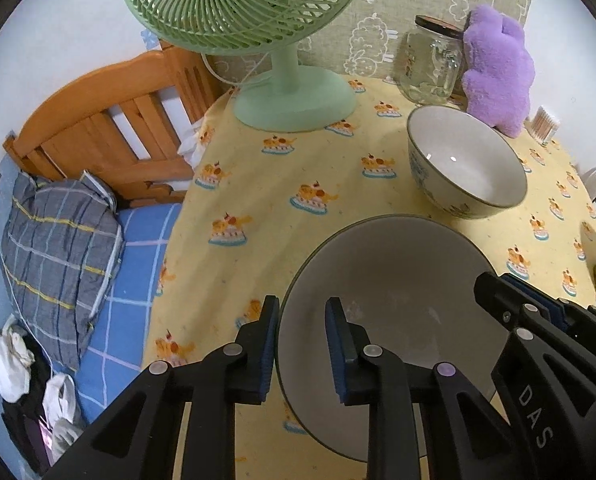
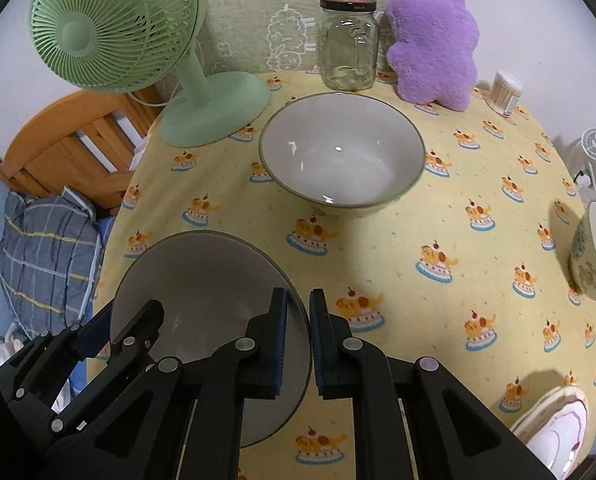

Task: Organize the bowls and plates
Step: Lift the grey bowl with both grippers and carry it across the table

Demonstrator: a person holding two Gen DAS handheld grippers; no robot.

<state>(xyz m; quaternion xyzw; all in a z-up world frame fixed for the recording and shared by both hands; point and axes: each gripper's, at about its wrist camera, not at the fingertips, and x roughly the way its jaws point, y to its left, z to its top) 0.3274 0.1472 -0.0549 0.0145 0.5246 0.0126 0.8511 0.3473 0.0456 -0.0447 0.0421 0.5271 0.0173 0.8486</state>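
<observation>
Yellow cake-print cloth covers the desk (image 2: 438,216) in a small bedroom, a wooden bed frame (image 1: 110,136) at its left edge and a green fan (image 2: 118,28), a glass jar (image 2: 348,44) and a purple plush toy (image 2: 432,44) lined up along the wall. Nearest me sits the grey bowl (image 2: 202,280), and I have it from both sides: my left tool (image 1: 302,344) is pinched down on its left rim, one pad outside and one inside, while my right tool (image 2: 298,340) is clamped just as narrowly on the opposite rim. A second bowl (image 2: 342,160) stands upright a little beyond it, empty and glossy. A patterned bowl (image 2: 594,256) rests near the desk's right edge, and a plate (image 2: 558,424) shows at the lower right.

I judge the grey bowl to be glazed ceramic: stiff, fairly heavy, slick under the pads and liable to chip if it knocks another rim. The thin rim is the only real handhold, so two opposed grips should keep it level. Nesting it into the bowl beyond looks the likely step, and I would lower it gently.
</observation>
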